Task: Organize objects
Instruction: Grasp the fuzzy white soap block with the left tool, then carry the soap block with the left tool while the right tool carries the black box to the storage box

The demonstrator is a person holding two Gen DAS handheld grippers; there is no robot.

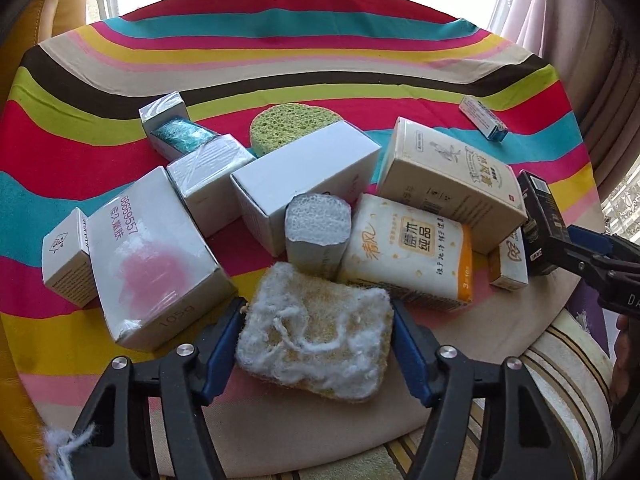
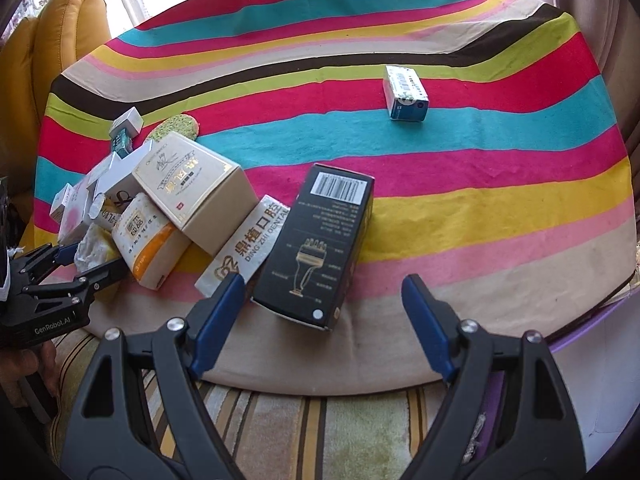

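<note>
1. The left gripper (image 1: 318,320) pinches the frayed sponge (image 1: 316,332) by its sides, at the near edge of the crowded pile on the striped cloth (image 1: 320,52), probably to tuck it in with the rest.
2. The right gripper (image 2: 324,308) gapes wide, holding nothing; the black box (image 2: 320,244) lies just ahead (likely its next pick).
3. Only the right wrist view shows that box's barcode face and the lone blue-and-white box (image 2: 405,93) well apart; only the left shows the sponge's fluff.

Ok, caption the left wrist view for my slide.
Left gripper clamps a frayed yellow sponge before clustered boxes on a striped cloth.
</note>
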